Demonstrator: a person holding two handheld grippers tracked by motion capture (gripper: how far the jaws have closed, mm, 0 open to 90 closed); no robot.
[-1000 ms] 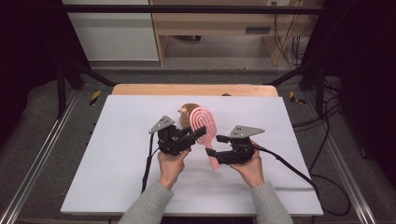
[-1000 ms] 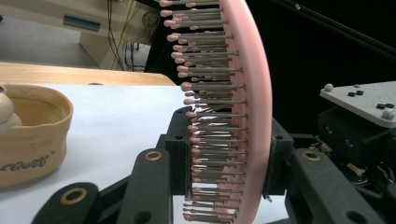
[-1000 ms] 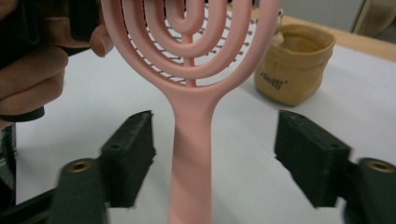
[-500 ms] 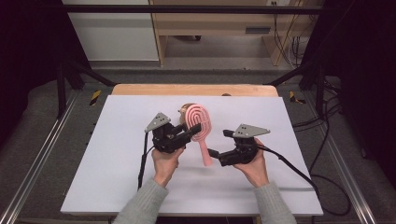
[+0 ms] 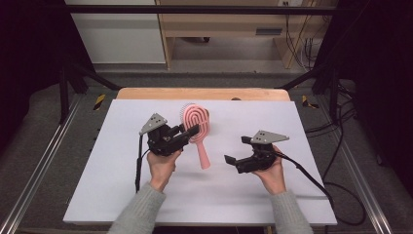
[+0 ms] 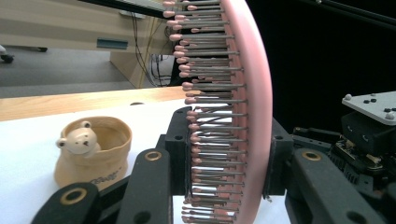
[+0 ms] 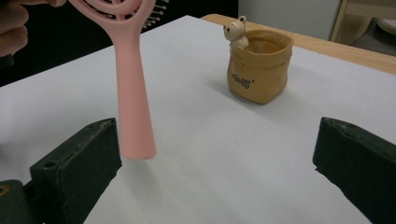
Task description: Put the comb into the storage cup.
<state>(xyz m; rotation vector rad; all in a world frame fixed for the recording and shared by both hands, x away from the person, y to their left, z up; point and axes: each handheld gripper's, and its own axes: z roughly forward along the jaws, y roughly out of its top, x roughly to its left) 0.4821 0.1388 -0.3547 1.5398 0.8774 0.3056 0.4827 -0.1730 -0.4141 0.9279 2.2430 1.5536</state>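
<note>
Since the earlier frames my two hands had drawn apart: my right gripper [image 5: 233,161] had let go of the pink hairbrush [image 5: 197,127] and slid toward the lower right of the high view, while my left gripper [image 5: 191,132] kept the brush near the middle of the frame, above the tabletop [image 5: 117,195].

What worried me was the hold itself. My left fingers [image 6: 180,154] were shut across the brush head [image 6: 252,116], one pressing into the bristles and the other against the smooth curved back, so the springy bristles could have let the head twist or slip, and the long handle [image 7: 135,107] hanging below would have added leverage. A drop could have sent it toward the bear pot [image 7: 257,63], which stood near on the tabletop, in the upper middle of the right gripper view.

My right fingers [image 7: 74,168] stood wide apart and held nothing, with the handle tip just beside the left one, apparently not touching.
</note>
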